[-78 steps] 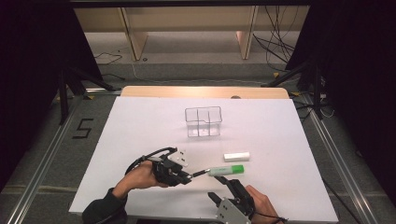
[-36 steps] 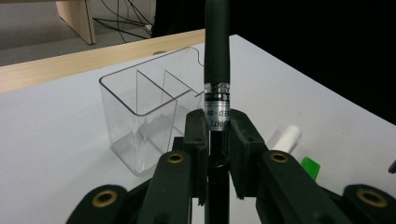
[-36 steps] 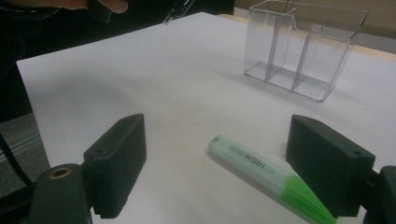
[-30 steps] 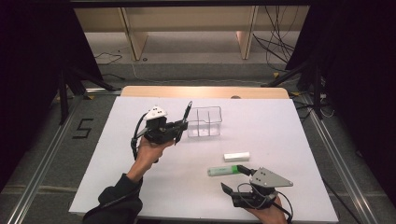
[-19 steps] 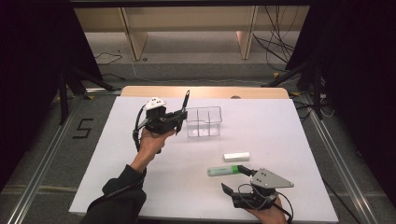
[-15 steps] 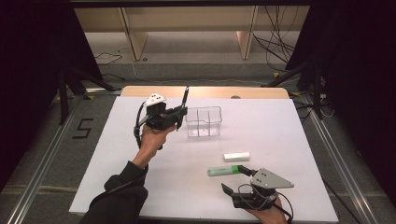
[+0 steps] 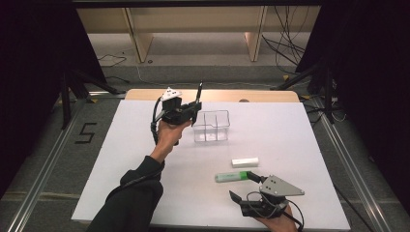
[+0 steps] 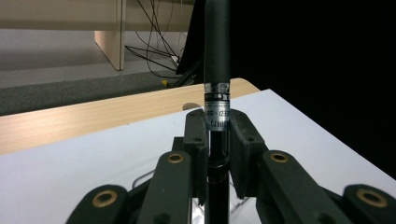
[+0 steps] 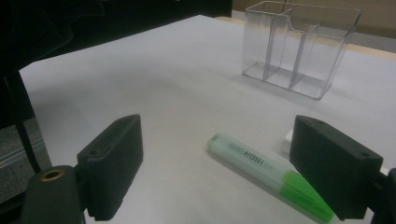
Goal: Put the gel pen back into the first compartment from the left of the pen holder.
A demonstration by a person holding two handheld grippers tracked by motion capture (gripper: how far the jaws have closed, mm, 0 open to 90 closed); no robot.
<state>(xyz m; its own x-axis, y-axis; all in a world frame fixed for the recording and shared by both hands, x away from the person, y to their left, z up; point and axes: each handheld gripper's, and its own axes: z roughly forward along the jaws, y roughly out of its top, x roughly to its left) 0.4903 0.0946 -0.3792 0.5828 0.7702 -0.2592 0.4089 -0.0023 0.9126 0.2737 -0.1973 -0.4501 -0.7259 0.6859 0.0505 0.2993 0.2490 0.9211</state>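
Left gripper (image 7: 191, 108) has carried the black pen (image 7: 199, 93) to the clear organizer's (image 7: 211, 126) left edge, jaws clamped on it, upright. Right gripper (image 7: 246, 186) idles wide apart beside the green highlighter (image 7: 232, 177). Centre pen over a compartment before release.

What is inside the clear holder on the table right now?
Nothing lies in the clear holder; its compartments look empty in the right gripper view. The left gripper holds a black pen upright beside it. The left gripper view hides the pen's lower end.
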